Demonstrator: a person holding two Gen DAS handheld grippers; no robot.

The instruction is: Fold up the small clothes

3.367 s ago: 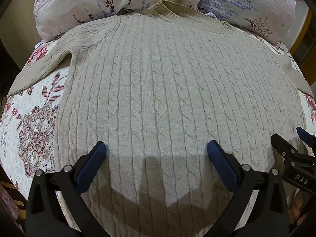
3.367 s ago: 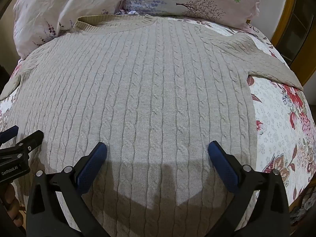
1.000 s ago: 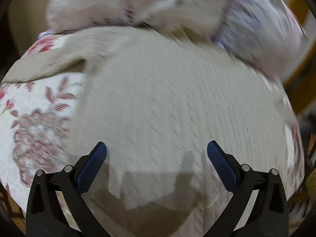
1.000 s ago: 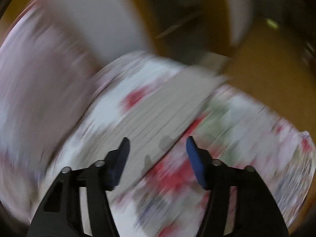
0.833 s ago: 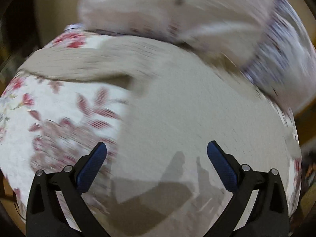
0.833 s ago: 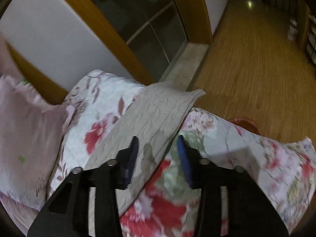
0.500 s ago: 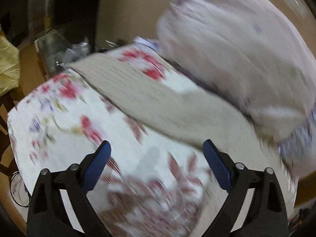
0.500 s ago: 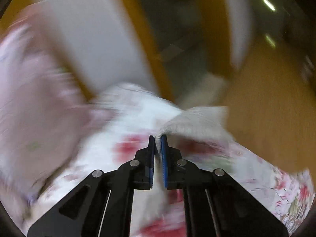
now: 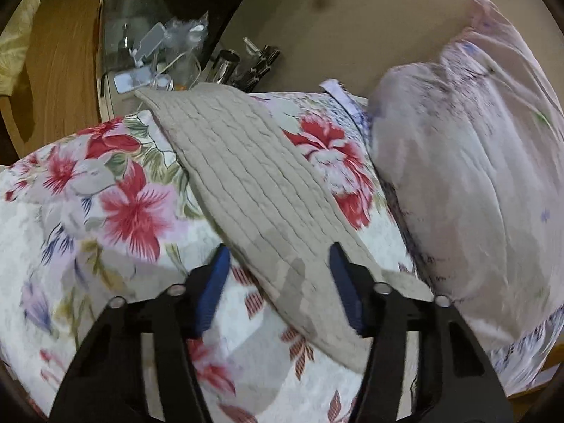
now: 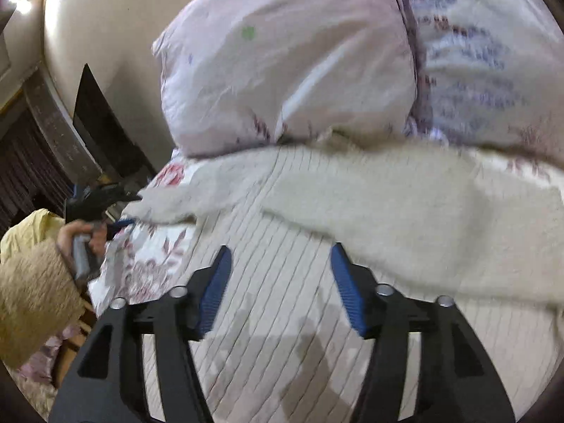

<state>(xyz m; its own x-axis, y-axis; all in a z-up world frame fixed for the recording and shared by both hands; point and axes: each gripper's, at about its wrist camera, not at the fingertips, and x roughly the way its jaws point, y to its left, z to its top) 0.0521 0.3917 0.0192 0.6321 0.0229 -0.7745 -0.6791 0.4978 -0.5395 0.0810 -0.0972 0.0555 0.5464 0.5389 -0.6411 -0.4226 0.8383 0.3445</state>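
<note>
Where it lies flat, the sweater (image 10: 289,303) shows cable ribs.

From my right gripper (image 10: 280,283), the sleeve (image 10: 405,218) folded across the sweater (image 10: 275,303) is smeared by motion blur, and its cuff runs off the frame to the right. Ahead of my left gripper (image 9: 278,282), the clutter on the bedside table (image 9: 158,53) is too small and jumbled to name, and the pillow (image 9: 476,176) at right is blurred.
</note>
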